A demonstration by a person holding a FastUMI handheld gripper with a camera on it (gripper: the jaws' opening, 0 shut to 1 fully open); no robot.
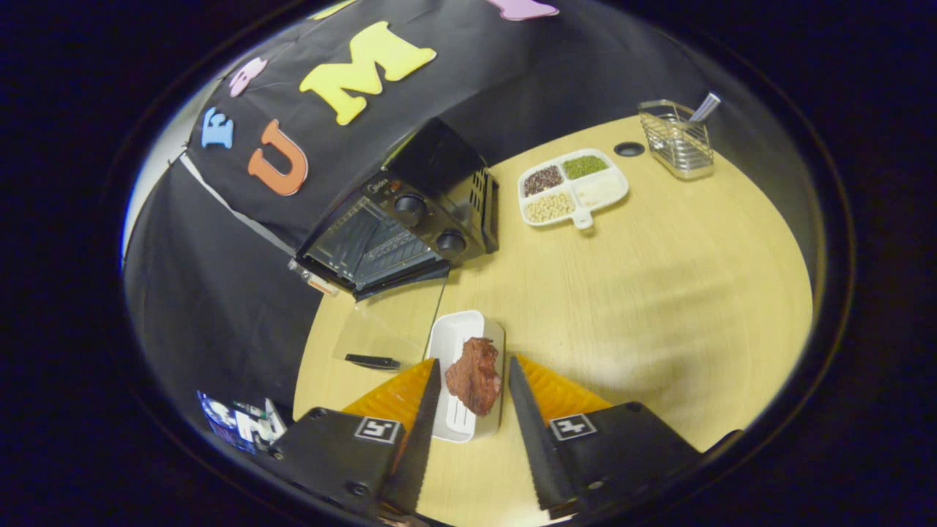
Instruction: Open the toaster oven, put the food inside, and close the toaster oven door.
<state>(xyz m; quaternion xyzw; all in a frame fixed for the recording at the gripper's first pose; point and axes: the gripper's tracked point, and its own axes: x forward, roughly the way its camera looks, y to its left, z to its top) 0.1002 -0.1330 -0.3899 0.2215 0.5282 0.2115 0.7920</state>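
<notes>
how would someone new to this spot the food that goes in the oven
Start at the black toaster oven on the wooden table. Nearer, a white tray lies between the open gripper fingers. The food is the reddish-brown meat chunk on it, unlike the divided dish's grains.

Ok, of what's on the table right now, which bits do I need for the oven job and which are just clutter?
For the job:
- toaster oven, door looks open
- piece of meat, between the open gripper's fingers
- white tray under the meat

Lying about:
- divided dish of beans and grains
- wire basket
- small dark object left of the tray
</notes>
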